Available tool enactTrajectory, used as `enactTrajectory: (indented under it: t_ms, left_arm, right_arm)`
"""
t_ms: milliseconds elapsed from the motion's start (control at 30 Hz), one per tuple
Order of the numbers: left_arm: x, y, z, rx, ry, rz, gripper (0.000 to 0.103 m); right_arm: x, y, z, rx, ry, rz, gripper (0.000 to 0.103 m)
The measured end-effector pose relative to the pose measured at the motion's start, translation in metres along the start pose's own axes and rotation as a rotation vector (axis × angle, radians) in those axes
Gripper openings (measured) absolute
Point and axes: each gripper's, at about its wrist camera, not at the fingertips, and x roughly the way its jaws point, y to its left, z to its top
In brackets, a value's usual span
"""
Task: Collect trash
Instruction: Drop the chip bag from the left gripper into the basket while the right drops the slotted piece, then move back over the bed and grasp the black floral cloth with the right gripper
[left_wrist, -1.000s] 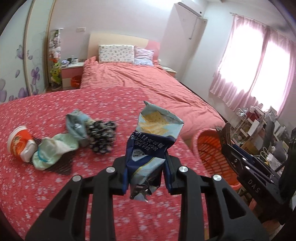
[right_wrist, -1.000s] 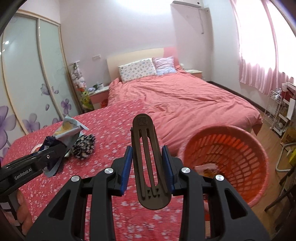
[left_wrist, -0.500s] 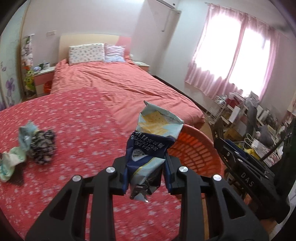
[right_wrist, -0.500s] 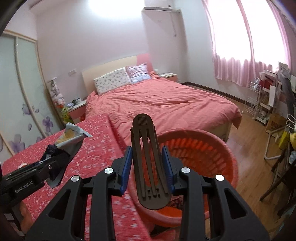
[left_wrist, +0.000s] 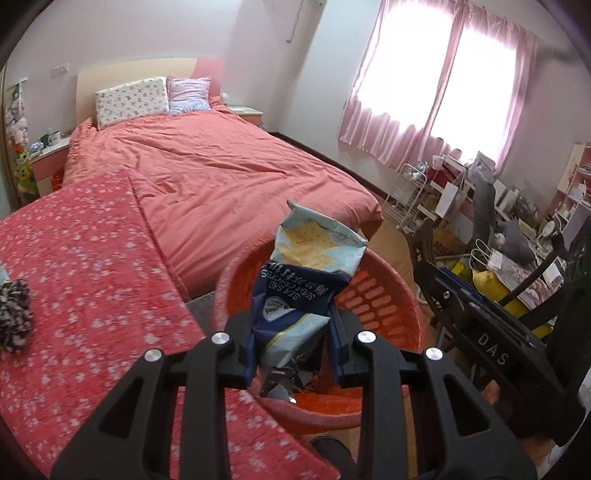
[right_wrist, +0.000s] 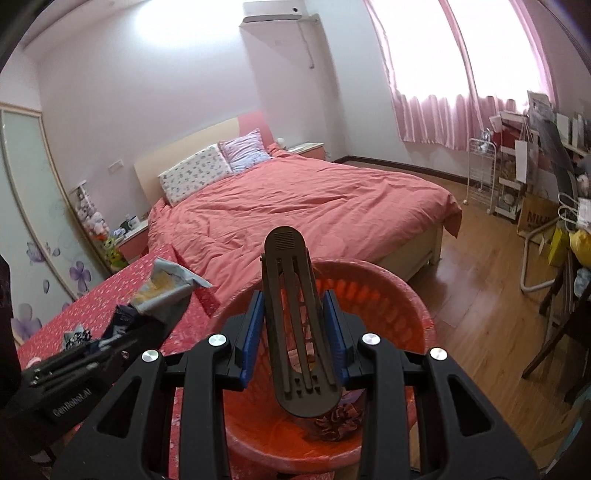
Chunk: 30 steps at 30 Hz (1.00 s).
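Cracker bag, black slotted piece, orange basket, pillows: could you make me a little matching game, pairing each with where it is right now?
Things:
1. cracker bag
2. black slotted piece
3. orange basket
4. pillows

Places:
A. at the head of the bed
B. clamped in the right tongs
C. on the floor, beside the red flowered cloth
D. clamped in the left tongs

Pairs: 1-D, 2-B, 3-C, 4-A
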Motion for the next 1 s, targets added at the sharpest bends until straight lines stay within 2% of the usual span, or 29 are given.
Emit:
enactTrajectory:
  t_ms: [167, 233, 333, 433, 500, 733, 1000]
  left_arm:
    - [0.027, -0.006, -0.001, 0.004, 0.046, -0.005, 0.036]
    - [0.038, -0.005, -0.004, -0.002, 0.071, 0.002, 0.045]
    - [0.047, 0.003, -0.010, -0.014, 0.095, 0.018, 0.052]
    - [0.046, 0.015, -0.014, -0.029, 0.102, 0.045, 0.057]
    - [0.041, 0.023, -0.017, -0.032, 0.097, 0.067, 0.060]
    - [0.013, 0.061, -0.026, -0.052, 0.078, 0.164, 0.071]
    - [-0.034, 0.107, -0.046, -0.071, 0.050, 0.307, 0.077]
  right_arm:
    - [0.009, -0.016, 0.002, 0.052, 0.008, 0.001, 0.033]
    - [0.013, -0.021, 0.003, 0.080, 0.017, 0.007, 0.034]
    - [0.023, -0.029, 0.003, 0.110, 0.045, 0.017, 0.036]
    - [0.026, -0.029, -0.001, 0.118, 0.066, 0.020, 0.044]
    - [0.024, -0.027, -0.003, 0.107, 0.065, 0.010, 0.047]
    - [0.017, -0.022, -0.005, 0.074, 0.078, -0.019, 0.047]
    - [0.010, 0.014, -0.011, -0.022, 0.092, -0.027, 0.047]
